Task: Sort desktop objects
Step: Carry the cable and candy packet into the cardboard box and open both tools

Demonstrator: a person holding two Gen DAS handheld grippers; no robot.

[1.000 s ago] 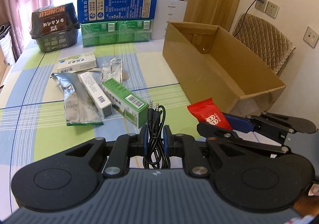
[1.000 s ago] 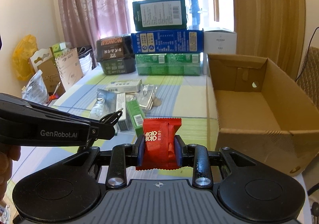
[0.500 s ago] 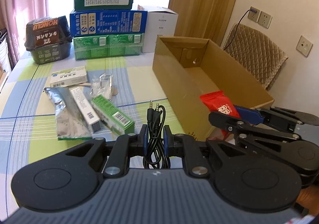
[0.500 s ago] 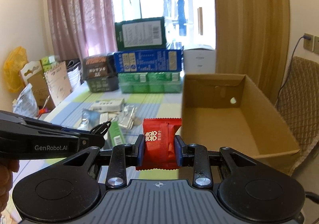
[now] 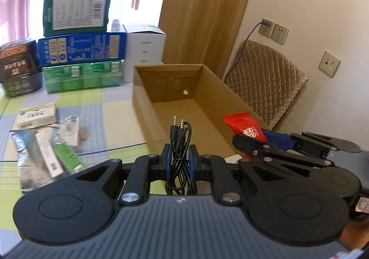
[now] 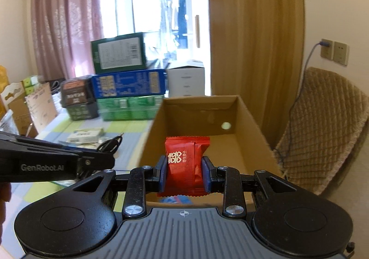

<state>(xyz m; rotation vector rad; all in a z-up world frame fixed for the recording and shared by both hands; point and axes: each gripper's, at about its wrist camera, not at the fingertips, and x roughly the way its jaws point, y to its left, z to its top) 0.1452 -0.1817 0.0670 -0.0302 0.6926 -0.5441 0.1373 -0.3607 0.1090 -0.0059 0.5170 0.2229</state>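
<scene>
The left fingers pinch a coiled black cable, its two plugs pointing to twelve o'clock. The right fingers clamp a red snack packet (white characters on its front). Both hang at the near rim of the cardboard box, whose floor lies bare ahead. "GenRobot.AI" reads on the left gripper's side at nine o'clock. Small boxes litter the surface at ten o'clock. A second ago both grippers were short of the box, over the surface.

A home: curtains, padded chair (checked tablecloth).
</scene>
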